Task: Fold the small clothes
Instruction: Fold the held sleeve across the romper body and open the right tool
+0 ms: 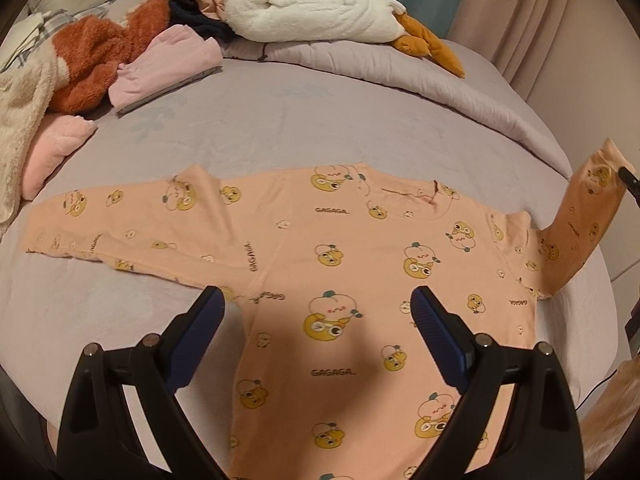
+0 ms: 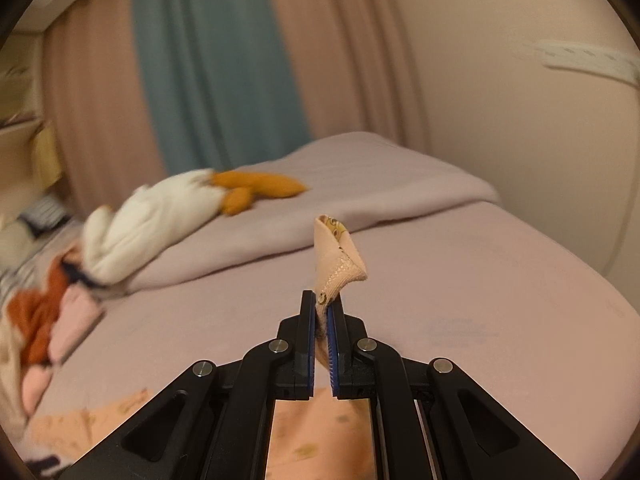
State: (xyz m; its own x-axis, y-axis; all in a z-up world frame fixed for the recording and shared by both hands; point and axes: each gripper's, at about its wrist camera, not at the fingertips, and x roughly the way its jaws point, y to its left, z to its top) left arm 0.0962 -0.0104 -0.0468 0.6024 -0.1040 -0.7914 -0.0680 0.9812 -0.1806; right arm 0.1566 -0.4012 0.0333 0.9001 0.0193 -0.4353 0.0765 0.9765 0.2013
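Note:
A small peach long-sleeved shirt [image 1: 344, 264] with a yellow cartoon print lies flat on the lilac bed [image 1: 280, 128]. Its left sleeve [image 1: 112, 220] is spread flat. Its right sleeve [image 1: 580, 224] is lifted off the bed. My left gripper [image 1: 316, 300] is open and empty, hovering above the shirt's body. My right gripper [image 2: 320, 308] is shut on the cuff [image 2: 338, 256] of the right sleeve and holds it up; its tip shows at the right edge of the left wrist view [image 1: 628, 178].
A white plush duck [image 1: 320, 4] with orange feet lies at the head of the bed, also in the right wrist view [image 2: 160, 216]. Folded pink clothes [image 1: 168, 68], a rust fleece [image 1: 100, 56] and a cream fleece [image 1: 20, 120] sit at the left. Curtains [image 2: 208, 80] and a wall [image 2: 500, 80] stand behind.

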